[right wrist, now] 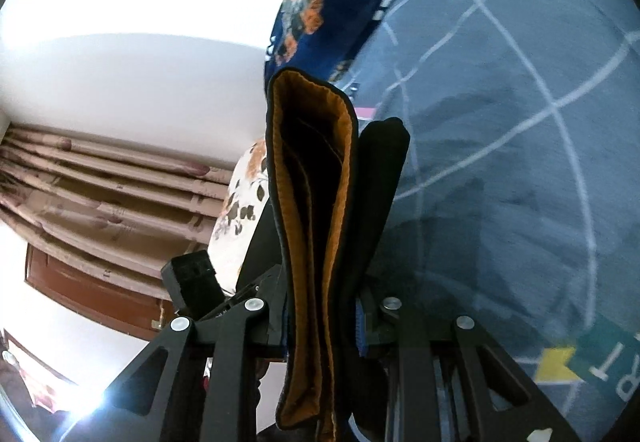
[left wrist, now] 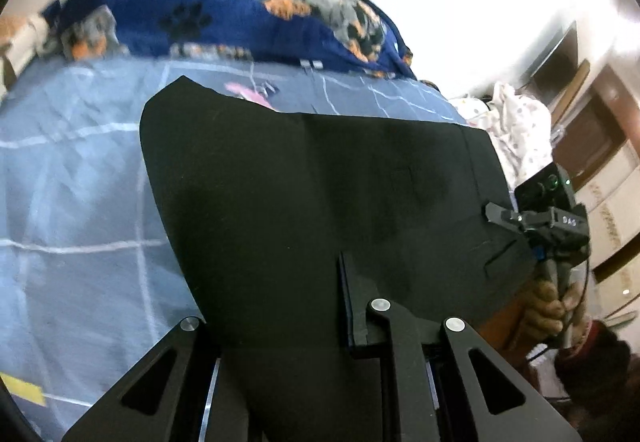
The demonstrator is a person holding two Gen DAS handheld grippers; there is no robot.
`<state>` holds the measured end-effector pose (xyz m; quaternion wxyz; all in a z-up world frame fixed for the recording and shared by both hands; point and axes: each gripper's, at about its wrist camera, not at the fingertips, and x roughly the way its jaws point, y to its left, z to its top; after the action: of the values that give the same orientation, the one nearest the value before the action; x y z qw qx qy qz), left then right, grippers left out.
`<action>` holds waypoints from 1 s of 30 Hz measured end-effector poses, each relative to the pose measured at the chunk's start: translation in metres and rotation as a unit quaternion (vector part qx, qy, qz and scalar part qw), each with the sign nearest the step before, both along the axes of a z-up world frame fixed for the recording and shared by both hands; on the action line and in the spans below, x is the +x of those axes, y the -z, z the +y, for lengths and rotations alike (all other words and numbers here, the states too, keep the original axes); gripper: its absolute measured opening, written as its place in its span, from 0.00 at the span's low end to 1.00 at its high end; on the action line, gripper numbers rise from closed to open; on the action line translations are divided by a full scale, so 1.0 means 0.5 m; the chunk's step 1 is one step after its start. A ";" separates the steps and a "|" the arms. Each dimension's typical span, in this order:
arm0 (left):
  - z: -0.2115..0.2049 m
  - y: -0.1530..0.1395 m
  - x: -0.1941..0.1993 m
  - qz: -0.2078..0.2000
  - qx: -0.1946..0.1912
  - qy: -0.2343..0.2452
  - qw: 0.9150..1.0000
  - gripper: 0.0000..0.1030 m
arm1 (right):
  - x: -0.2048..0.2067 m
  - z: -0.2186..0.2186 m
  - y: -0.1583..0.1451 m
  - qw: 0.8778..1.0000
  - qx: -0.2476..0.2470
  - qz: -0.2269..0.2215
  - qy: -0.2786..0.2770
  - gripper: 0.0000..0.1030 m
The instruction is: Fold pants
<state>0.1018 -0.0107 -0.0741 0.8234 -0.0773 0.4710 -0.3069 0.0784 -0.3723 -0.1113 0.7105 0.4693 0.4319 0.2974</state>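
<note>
Left wrist view, black pants (left wrist: 320, 181) lifted above the blue checked bedsheet (left wrist: 80, 181), left gripper (left wrist: 352, 306) clamped on their near edge, right gripper (left wrist: 496, 211) pinching the right edge, right wrist view, right gripper (right wrist: 324, 306) narrow on the waistband (orange lining showing) (right wrist: 316, 201), sheet beside.

A: The pants (left wrist: 320, 181) look like matt black cloth, lined with ribbed orange fleece.
B: The bedsheet (left wrist: 80, 181) at nine o'clock is smooth grey-blue cotton; the blanket (left wrist: 224, 13) at twelve is fuzzy; the left gripper (left wrist: 352, 306) is matt black plastic with shiny metal pins
</note>
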 end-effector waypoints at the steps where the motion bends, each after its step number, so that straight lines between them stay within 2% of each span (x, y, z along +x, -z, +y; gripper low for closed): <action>1: 0.006 -0.010 -0.002 -0.007 0.005 -0.004 1.000 0.15 | 0.007 0.009 -0.007 1.000 0.000 -0.005 -0.003 0.23; 15: 0.075 -0.078 0.018 -0.068 0.044 -0.053 0.995 0.15 | 0.096 0.093 -0.058 0.999 -0.014 -0.039 -0.034 0.23; 30: 0.123 -0.072 0.101 -0.091 0.071 -0.092 0.989 0.15 | 0.212 0.167 -0.062 0.996 -0.026 -0.058 -0.056 0.23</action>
<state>0.1523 0.0506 -0.0381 0.8910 -0.0339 0.4057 -0.2011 0.1844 -0.2890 -0.0806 0.7279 0.4080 0.4236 0.3524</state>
